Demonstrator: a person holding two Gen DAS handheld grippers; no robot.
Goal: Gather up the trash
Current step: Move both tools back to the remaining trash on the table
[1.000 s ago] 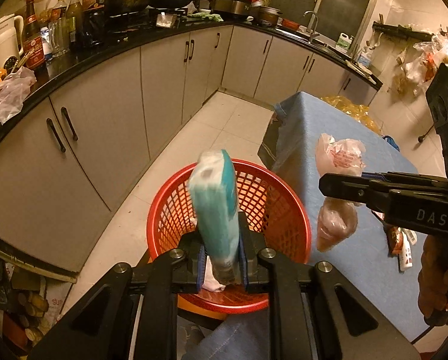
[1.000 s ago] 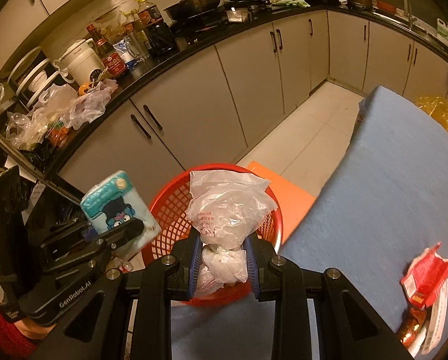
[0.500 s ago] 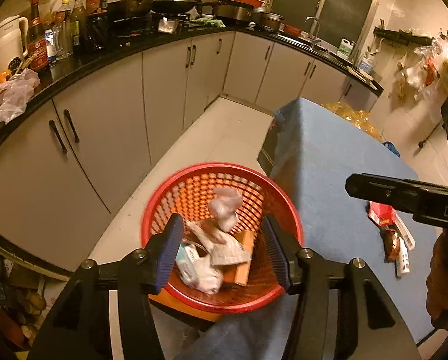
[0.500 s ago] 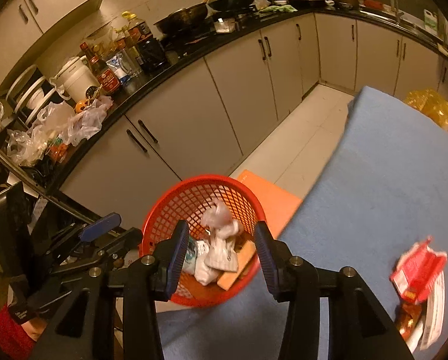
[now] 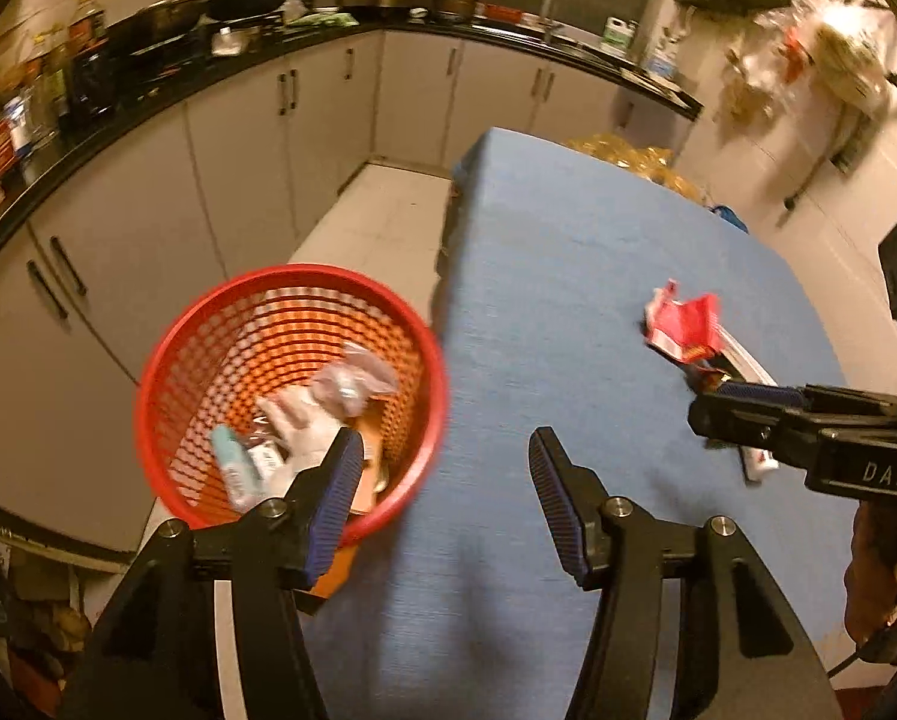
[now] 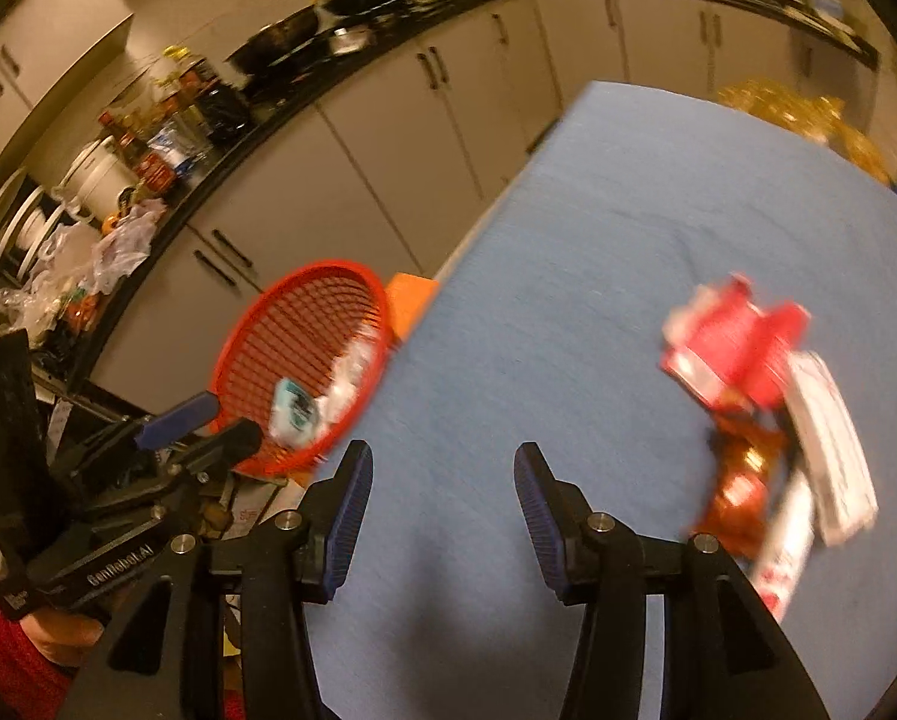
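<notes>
A red mesh basket [image 5: 166, 360] [image 6: 250, 330] stands on the floor beside the blue-clothed table [image 5: 556, 276] [image 6: 598, 228]; a teal tissue pack [image 5: 235, 468] [image 6: 295, 411] and white plastic bags [image 5: 322, 414] lie inside it. My left gripper [image 5: 445, 462] hangs open and empty over the table's near edge, just right of the basket. My right gripper [image 6: 442, 474] is over the blue cloth with nothing between its fingers, its jaws still opening. A heap of wrappers, red [image 5: 682, 327] [image 6: 736, 348], brown and white, lies on the table to the right.
Grey cabinets [image 5: 238, 138] under a black counter [image 5: 166, 96] crowded with bottles, pans and bags curve around behind. An orange stool [image 6: 409, 297] sits beside the basket. Yellow bags [image 5: 634, 159] lie past the table's far end. A person's red sleeve [image 6: 10, 666] shows at the lower left.
Both grippers opened and dropped their loads, the teal tissue pack and the white plastic bag, into the basket. Both then swung right, from above the basket to over the table.
</notes>
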